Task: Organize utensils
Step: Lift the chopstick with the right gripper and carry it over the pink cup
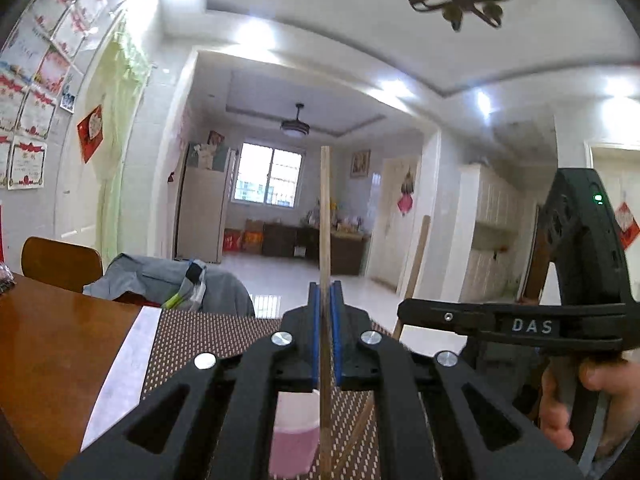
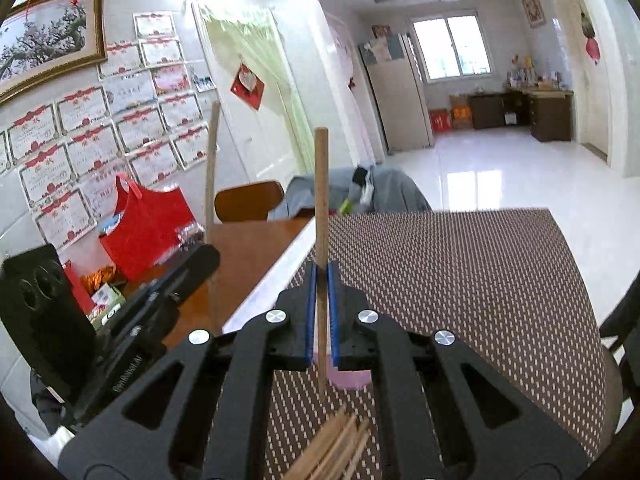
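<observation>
My left gripper (image 1: 326, 312) is shut on a wooden chopstick (image 1: 325, 216) that stands upright between its blue pads. Below it, a pink cup (image 1: 294, 440) stands on the woven placemat (image 1: 208, 344). My right gripper (image 2: 321, 304) is shut on a second upright chopstick (image 2: 321, 196), above the pink cup (image 2: 350, 380). A pile of several loose chopsticks (image 2: 334, 448) lies on the placemat (image 2: 460, 280) at the near edge. In the left wrist view the right gripper (image 1: 406, 312) is alongside on the right; in the right wrist view the left gripper (image 2: 206, 258) is on the left with its chopstick (image 2: 211, 176).
A brown wooden table (image 1: 52, 344) carries the placemat. A red bag (image 2: 144, 228) and small packets stand at the table's far left. A wooden chair (image 2: 248, 200) with grey clothing (image 2: 384, 188) draped on it sits behind the table. A hand (image 1: 596, 392) holds the right gripper's handle.
</observation>
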A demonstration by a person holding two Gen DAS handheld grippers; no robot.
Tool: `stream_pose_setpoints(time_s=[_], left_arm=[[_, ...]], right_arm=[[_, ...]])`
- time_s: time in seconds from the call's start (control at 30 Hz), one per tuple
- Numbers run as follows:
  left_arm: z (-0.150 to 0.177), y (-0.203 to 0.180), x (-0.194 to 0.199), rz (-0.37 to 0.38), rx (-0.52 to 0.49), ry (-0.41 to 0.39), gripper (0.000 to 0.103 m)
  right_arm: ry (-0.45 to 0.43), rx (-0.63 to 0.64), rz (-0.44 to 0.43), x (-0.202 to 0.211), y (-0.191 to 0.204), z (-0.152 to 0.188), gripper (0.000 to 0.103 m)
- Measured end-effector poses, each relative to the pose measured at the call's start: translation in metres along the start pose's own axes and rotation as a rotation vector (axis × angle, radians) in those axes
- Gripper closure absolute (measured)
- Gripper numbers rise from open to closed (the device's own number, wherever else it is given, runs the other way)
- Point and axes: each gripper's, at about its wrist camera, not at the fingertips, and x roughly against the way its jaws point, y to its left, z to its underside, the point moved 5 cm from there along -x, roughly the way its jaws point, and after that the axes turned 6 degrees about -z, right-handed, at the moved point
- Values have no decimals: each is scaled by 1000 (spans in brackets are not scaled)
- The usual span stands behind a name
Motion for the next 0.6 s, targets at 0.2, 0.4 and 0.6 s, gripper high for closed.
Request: stream_pose_setpoints(time_s=[0.2,0.4,0.6], left_arm=[[-15,15,-25,-19,67,-90,98],[-19,24,-46,-76,82,-161,98],[-10,28,-63,-93,85,-154,98]], right_arm=[[-35,35,1,-19,10,-20,97],[-73,38,6,-23,9,-38,97],[-71,40,34,-33,-2,-36,97]])
